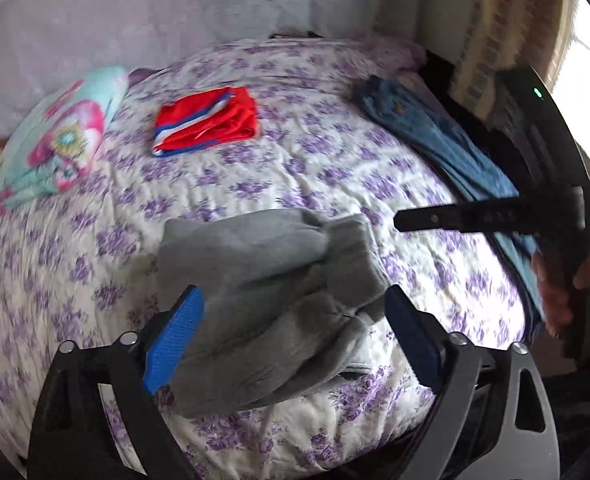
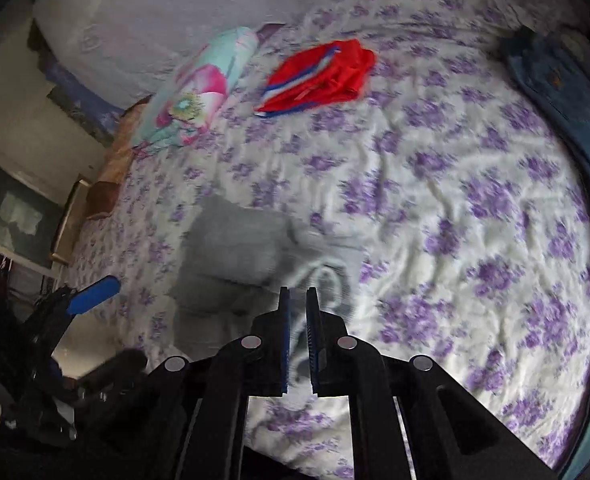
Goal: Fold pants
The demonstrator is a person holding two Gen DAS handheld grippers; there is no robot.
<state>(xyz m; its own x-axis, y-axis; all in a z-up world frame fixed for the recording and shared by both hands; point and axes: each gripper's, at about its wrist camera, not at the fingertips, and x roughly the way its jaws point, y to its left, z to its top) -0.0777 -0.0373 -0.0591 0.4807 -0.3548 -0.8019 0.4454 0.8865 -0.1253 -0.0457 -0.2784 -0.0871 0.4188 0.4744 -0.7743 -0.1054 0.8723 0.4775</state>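
Observation:
The grey pants (image 1: 271, 280) lie folded in a bundle on the floral bedspread (image 1: 327, 184), near its front edge. My left gripper (image 1: 295, 296) is open, its blue pads either side of the bundle's near end, not closed on it. My right gripper (image 2: 298, 296) has its pads nearly together with a thin gap and holds nothing; it hovers over the right edge of the grey pants (image 2: 247, 248). It also shows in the left wrist view (image 1: 403, 220), to the right of the bundle. The left gripper's blue pad (image 2: 95, 292) shows at the left of the right wrist view.
Folded red shorts with blue and white stripes (image 1: 207, 120) lie at the back middle. Blue jeans (image 1: 447, 140) lie along the right edge of the bed. A colourful pillow (image 1: 63, 136) sits at the back left. A white wall (image 1: 175, 8) stands behind.

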